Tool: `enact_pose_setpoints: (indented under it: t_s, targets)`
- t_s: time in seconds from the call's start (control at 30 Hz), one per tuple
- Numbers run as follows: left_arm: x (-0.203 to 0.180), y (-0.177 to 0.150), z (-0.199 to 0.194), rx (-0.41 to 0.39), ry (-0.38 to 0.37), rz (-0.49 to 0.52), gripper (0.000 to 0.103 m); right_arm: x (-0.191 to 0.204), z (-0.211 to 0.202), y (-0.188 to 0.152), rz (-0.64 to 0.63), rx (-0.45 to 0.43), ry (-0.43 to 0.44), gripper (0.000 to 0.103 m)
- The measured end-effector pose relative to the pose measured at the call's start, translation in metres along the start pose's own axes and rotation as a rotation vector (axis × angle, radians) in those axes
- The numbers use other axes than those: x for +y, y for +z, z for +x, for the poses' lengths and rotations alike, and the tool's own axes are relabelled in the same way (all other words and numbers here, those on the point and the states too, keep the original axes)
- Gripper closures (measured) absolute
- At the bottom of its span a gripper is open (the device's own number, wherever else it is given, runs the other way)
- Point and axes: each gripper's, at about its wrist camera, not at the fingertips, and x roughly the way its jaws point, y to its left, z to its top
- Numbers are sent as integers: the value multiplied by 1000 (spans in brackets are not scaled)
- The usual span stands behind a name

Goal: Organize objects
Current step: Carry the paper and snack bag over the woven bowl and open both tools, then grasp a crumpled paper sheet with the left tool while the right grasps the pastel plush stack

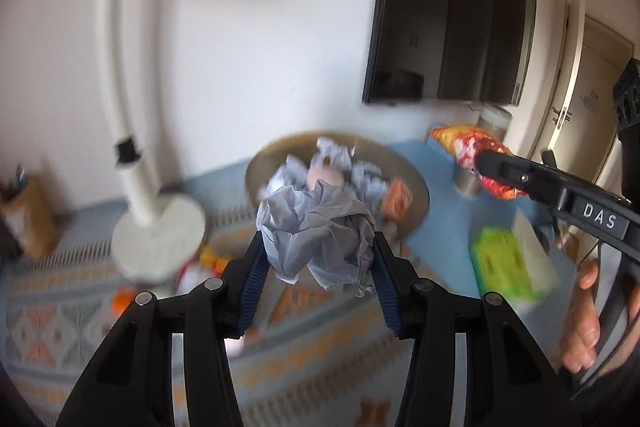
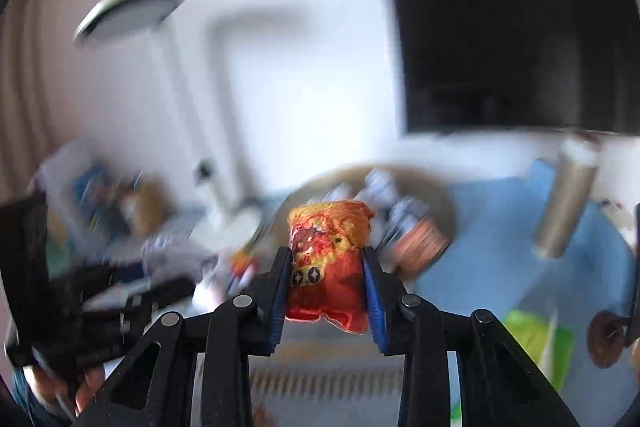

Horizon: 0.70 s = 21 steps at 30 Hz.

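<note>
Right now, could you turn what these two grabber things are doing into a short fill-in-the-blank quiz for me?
1. The left gripper is shut on a crumpled ____ plastic bag.
2. The right gripper is shut on a red and ____ snack packet.
3. Beyond both grippers stands a round ____ holding more crumpled items.
4. On the wall hangs a dark ____.

Missing words: grey; yellow; basket; television

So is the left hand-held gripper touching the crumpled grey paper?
Touching. In the left wrist view, the left hand-held gripper presses both blue pads against the crumpled grey paper.
</note>
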Motion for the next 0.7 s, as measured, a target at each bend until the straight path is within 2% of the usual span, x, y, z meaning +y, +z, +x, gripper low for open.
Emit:
enact_pose_setpoints:
  t_s: [0.17,0.2,0.23,0.27,0.3,0.33,0.37,0.43,0.53,0.63,0.7]
  targets:
    - [-5,34,60,18,0,12,54,-28,39,35,115,-25,-59,70]
    - [-5,37,71,18,-3,10,45,-31,46,38,124,-23,-63,69]
    - [-4,39,82,20,-6,7,41,-34,55,41,136,-16,-63,69]
    - [-2,40,94,35,0,-2,20,-37,68,43,152,-1,-60,66]
    - [-1,38,102,50,16,-13,12,-40,79,45,163,16,-54,57]
    - [0,37,106,58,22,-24,12,-43,94,46,176,59,-48,51]
    - [4,32,109,74,16,-38,12,-47,103,44,190,85,-43,51]
    - [10,20,104,92,-4,-62,12,-56,112,36,226,127,-9,51]
    - [17,4,84,90,1,-79,12,-63,108,24,235,137,-6,51]
    - [31,-12,46,48,15,-120,12,-62,99,12,244,157,17,51]
    - [42,-23,15,16,54,-145,12,-57,88,4,250,173,58,51]
